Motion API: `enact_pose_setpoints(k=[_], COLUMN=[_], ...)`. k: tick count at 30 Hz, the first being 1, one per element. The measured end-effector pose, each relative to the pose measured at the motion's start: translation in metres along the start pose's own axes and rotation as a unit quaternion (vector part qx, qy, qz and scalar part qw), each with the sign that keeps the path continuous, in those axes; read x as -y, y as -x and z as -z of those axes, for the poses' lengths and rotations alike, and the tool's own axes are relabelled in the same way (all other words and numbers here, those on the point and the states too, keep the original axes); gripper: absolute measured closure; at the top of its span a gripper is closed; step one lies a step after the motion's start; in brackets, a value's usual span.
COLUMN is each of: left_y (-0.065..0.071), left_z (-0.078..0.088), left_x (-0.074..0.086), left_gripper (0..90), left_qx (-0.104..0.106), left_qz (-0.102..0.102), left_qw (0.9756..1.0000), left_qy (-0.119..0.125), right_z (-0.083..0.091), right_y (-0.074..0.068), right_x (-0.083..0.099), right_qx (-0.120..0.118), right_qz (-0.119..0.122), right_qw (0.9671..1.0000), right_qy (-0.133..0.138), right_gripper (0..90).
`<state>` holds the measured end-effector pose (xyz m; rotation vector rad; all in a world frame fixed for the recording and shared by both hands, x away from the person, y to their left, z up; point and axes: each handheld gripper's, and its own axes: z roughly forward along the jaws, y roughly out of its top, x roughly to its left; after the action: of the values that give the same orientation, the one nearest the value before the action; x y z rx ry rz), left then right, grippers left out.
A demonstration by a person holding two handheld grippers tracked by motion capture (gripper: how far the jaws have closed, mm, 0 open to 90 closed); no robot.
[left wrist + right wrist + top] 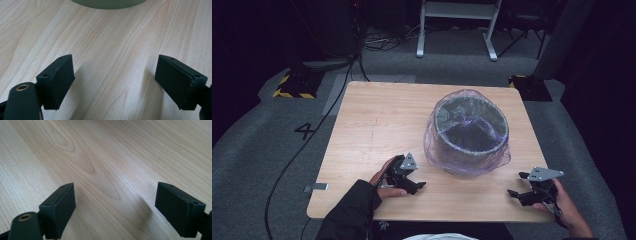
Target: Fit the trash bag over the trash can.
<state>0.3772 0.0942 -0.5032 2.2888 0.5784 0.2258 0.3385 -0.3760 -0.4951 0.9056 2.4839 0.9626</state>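
Note:
A round grey bin (469, 132) lined with a thin purple plastic bag (432, 145) stands right of the centre of the wooden table (372, 125). The bag's edge is folded down over the bin's rim. My left gripper (419, 184) rests near the table's front edge, left of the bin, open with nothing between its jaws. In the left gripper view the pads (60, 82) stand wide apart over bare wood, and the bin's base (107, 3) shows at the top. My right gripper (518, 185) lies at the front right corner, open and empty, its pads (58, 207) over bare wood.
The table stands on grey carpet (257, 150). A black cable (307, 145) runs along the floor at its left. A white frame (457, 25) and dark equipment stand behind the table. The left half of the tabletop is bare wood.

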Motion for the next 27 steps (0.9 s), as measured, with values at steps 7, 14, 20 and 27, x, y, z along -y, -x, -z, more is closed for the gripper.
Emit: enact_pose_setpoints(k=[7,14,20,27], left_y=[0.000,0.000,0.000,0.000], left_z=[0.000,0.000,0.001,0.000], left_x=[0.000,0.000,0.001,0.000], left_gripper=[15.3,15.4,15.5,15.4], left_qx=[0.000,-0.001,-0.001,0.000], left_qz=[0.000,0.000,-0.002,-0.002], left_qw=[1.0000,1.0000,1.0000,1.0000], left_qy=[0.000,-0.001,-0.001,0.000], right_z=[-0.001,0.004,0.005,0.005], right_y=[0.006,0.013,0.014,0.013], right_x=[0.012,0.018,0.019,0.019], right_qx=[-0.011,0.002,0.001,0.006], right_qz=[-0.038,-0.050,-0.049,-0.053], right_qw=[0.9988,0.9984,0.9984,0.9982], right_qy=[0.029,0.028,0.029,0.029], right_gripper=[12.3,12.2,12.2,12.1])
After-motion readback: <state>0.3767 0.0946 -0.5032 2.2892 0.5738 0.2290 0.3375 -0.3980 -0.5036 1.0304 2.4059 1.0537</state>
